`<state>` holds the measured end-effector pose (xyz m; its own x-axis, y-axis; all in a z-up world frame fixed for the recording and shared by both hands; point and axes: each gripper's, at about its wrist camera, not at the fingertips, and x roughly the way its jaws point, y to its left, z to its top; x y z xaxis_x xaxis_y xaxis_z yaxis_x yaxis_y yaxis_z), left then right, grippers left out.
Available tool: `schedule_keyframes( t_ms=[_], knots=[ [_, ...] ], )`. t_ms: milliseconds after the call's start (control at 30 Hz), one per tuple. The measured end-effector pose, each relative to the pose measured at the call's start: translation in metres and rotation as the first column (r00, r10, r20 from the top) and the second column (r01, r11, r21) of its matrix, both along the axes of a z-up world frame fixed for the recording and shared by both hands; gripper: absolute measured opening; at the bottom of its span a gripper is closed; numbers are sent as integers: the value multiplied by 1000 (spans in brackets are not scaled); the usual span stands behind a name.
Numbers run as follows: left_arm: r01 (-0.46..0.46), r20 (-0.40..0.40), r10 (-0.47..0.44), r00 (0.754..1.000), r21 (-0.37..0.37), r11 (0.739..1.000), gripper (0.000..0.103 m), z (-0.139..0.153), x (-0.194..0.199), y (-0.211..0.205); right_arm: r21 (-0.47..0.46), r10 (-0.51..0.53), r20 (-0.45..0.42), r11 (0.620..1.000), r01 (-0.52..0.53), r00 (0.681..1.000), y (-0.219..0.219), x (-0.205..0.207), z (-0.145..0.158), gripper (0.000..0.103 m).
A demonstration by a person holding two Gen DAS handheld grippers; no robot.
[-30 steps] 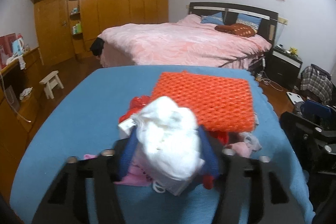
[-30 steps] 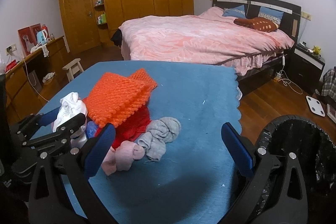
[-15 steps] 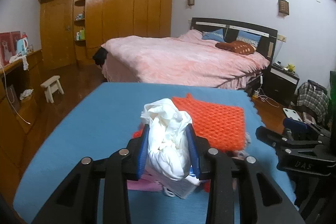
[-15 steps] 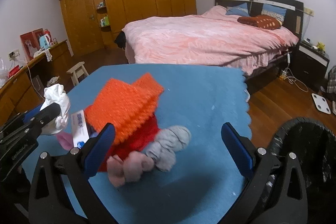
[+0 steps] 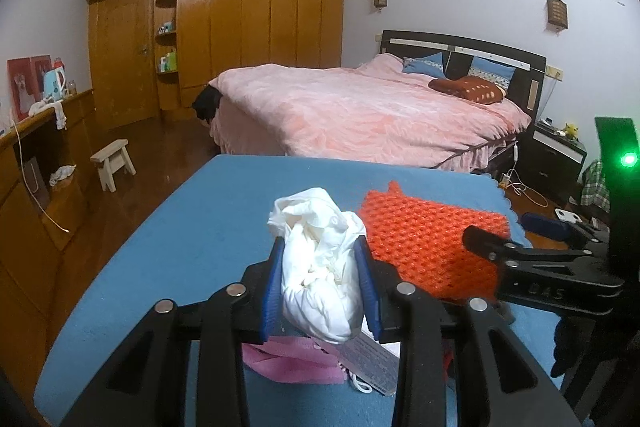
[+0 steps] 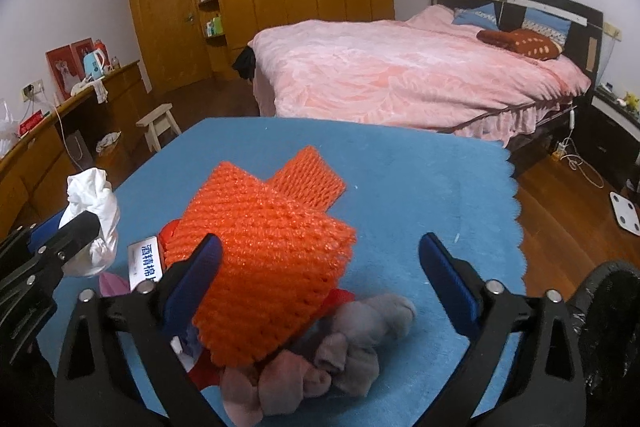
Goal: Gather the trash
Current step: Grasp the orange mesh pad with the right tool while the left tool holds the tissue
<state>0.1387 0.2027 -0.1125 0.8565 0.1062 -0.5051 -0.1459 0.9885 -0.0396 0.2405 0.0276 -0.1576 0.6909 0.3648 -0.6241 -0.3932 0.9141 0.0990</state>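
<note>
My left gripper is shut on a crumpled white wad and holds it above the blue table; the wad also shows in the right wrist view. My right gripper is open, its fingers on either side of an orange foam net that tops the trash pile. Grey and pink balled socks lie just below it. A white printed packet and a pink scrap lie under the left gripper.
A black-lined trash bin stands at the table's right edge. A pink bed is beyond the table. A wooden wardrobe, a small stool and a low cabinet stand to the left.
My left gripper closed on the white wad and lifted it off the pile. My right gripper moved forward over the orange net and stayed open.
</note>
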Motion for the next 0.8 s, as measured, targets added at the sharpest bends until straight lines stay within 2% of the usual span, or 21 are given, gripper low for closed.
schedule_keyframes(
  t_ms=[67,133,300,367,433,633,800],
  knots=[
    [0,1,0,1000,-2,1000,34,-1,-1,-1,8,23,-28,1000,-23,999,2,4,-3,76],
    [2,-1,-2,1000,1,1000,34,-1,0,0,24,46,-53,999,-44,998,3,4,-6,70],
    [4,-9,-4,1000,-1,1000,35,-1,0,-1,37,101,-54,994,-99,993,8,-4,0,47],
    [5,-9,-5,1000,1,1000,35,0,-1,-2,54,112,-54,993,-109,992,6,-9,4,32],
    [5,-11,-5,1000,0,1000,35,1,-2,-3,74,120,-53,991,-116,991,2,-13,9,22],
    [20,-12,-20,1000,2,1000,35,6,-9,-10,96,139,-33,986,-135,990,-7,-27,22,10],
    [31,-12,-31,999,2,1000,35,13,-16,-19,113,137,-14,984,-134,990,-17,-41,33,9]
  ],
)
